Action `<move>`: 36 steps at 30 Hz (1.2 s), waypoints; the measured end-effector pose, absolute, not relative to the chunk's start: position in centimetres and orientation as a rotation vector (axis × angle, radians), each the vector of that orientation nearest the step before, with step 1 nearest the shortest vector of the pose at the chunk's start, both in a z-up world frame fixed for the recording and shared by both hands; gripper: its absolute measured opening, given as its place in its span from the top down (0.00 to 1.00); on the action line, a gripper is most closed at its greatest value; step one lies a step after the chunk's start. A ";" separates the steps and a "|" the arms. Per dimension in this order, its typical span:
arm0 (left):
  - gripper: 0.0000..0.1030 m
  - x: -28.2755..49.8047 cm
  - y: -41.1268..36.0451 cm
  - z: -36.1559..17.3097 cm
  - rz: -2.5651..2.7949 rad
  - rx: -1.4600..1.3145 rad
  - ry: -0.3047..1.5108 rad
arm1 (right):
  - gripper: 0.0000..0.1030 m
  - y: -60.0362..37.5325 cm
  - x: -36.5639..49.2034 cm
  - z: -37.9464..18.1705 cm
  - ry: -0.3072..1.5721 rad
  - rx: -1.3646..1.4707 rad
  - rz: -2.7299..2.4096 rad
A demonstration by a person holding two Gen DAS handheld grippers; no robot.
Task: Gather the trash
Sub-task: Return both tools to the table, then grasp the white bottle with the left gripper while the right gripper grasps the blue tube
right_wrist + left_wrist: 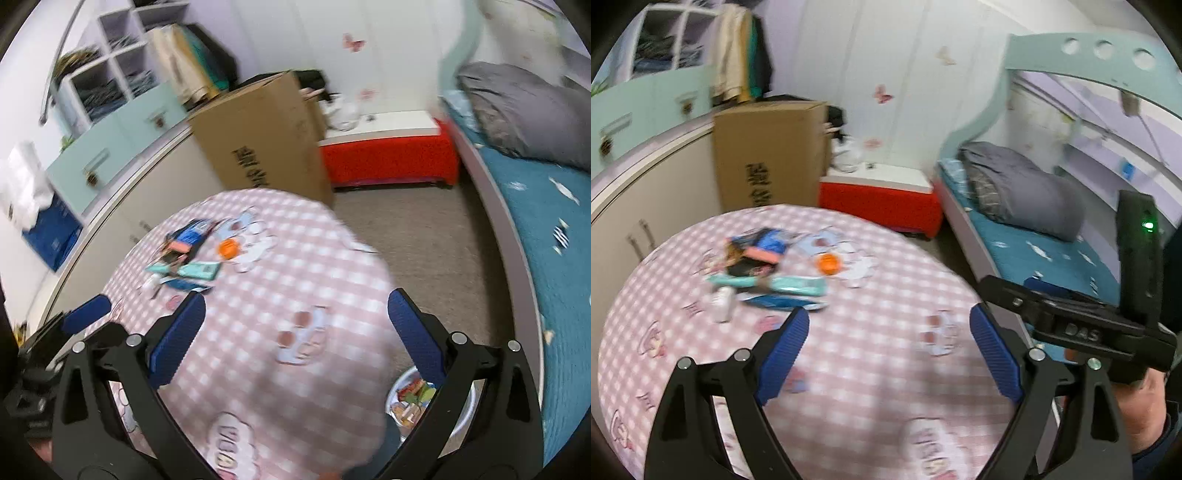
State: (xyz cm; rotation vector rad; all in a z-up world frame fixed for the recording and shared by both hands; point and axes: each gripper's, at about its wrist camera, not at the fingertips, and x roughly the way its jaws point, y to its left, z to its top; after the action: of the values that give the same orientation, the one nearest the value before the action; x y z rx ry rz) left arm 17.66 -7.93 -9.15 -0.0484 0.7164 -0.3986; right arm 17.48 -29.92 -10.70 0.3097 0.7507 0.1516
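Note:
A pile of trash [768, 266] lies on the far left part of a round table with a pink checked cloth [871, 369]: wrappers, a teal packet [783, 283], a small white bottle [722, 303] and an orange round piece [828, 263]. The pile also shows in the right wrist view [192, 254]. My left gripper [889, 349] is open and empty above the table, short of the pile. My right gripper [296, 334] is open and empty above the table's near right side. A white bin with wrappers inside [410, 402] stands on the floor below the right gripper.
A tall cardboard box [768, 155] and a red and white chest [882, 199] stand behind the table. A bed with a teal cover and grey duvet [1027, 206] runs along the right. Cabinets [110, 122] line the left wall. The right gripper's body [1082, 325] shows at the right.

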 end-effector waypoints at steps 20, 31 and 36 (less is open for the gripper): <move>0.16 27.3 3.3 -17.1 -0.136 -0.002 0.849 | 0.10 -17.0 25.7 -15.7 0.893 0.029 0.439; 0.77 28.2 3.3 -18.8 -0.239 0.004 0.900 | 0.49 -13.3 27.7 -17.5 0.922 -0.053 0.543; 0.77 26.0 5.1 -18.8 -0.224 -0.018 0.892 | 0.50 -10.9 27.8 -17.3 0.922 -0.126 0.582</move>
State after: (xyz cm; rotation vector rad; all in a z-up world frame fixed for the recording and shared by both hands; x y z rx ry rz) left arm 26.01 5.10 -18.79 -0.0177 0.8922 -0.2239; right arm 27.82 -10.90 -17.30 -0.1256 0.9217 0.5824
